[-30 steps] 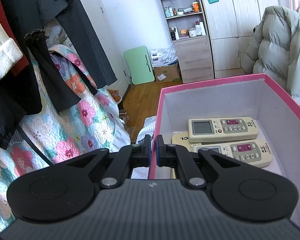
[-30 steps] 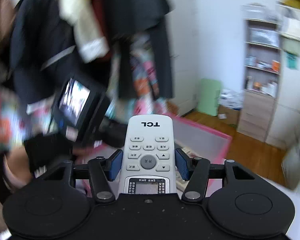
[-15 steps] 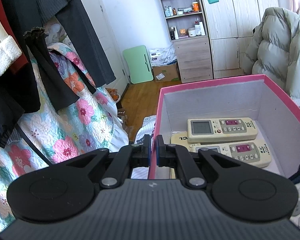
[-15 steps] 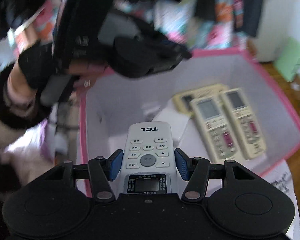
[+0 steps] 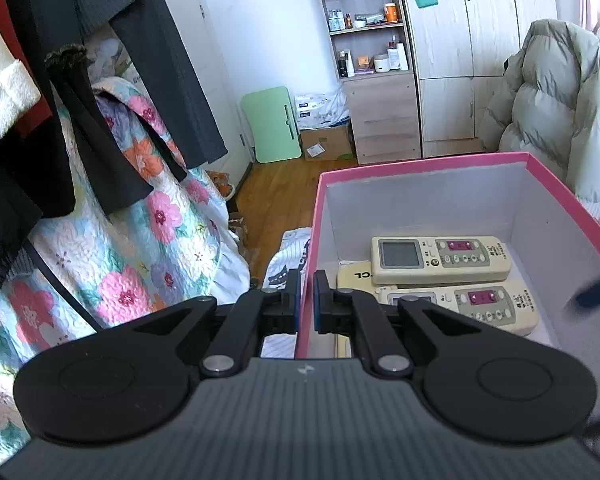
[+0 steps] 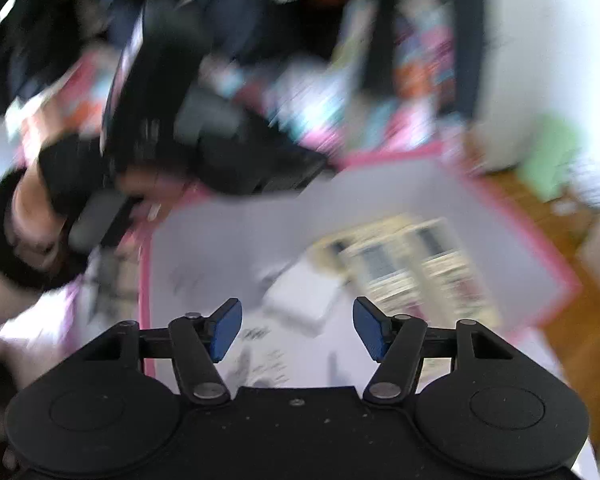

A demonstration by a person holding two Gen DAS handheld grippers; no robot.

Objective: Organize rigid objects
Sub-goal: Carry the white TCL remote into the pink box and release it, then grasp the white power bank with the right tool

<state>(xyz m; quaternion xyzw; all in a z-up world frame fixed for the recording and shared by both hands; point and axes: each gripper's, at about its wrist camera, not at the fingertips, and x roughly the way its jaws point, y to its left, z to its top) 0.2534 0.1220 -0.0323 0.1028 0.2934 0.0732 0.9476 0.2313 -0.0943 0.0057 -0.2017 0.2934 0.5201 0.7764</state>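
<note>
— What is your left gripper [image 5: 306, 296] doing?

— I am pinching the near-left wall of the pink box [image 5: 420, 159] with it; its jaws are closed on the thin pink edge, one pad outside and one inside; it is sitting at about six o'clock in the left wrist view, with the box spreading toward two o'clock.

— And the right gripper [image 6: 297, 330]?

— Its jaws have just been opening, and they are standing wide apart with nothing between the blue pads [image 6: 226, 330]; I am hovering it over the near end of the box; the right wrist view is blurring badly, so fine detail is lost.

— Where are the remotes?

— Two cream remotes [image 5: 440, 258] are lying side by side on the box floor, screens facing up; a third cream one marked TCL [image 5: 354, 278] is lying partly under them, toward nine o'clock of the pair; a white remote [image 6: 302, 298] is showing as a pale smear on the floor just beyond my open right jaws, at twelve o'clock from them.

— Anything around the box?

— A flowered quilt [image 5: 140, 240] is hanging at nine o'clock; a puffy grey-green coat [image 5: 556, 112] is sitting at two o'clock.
</note>
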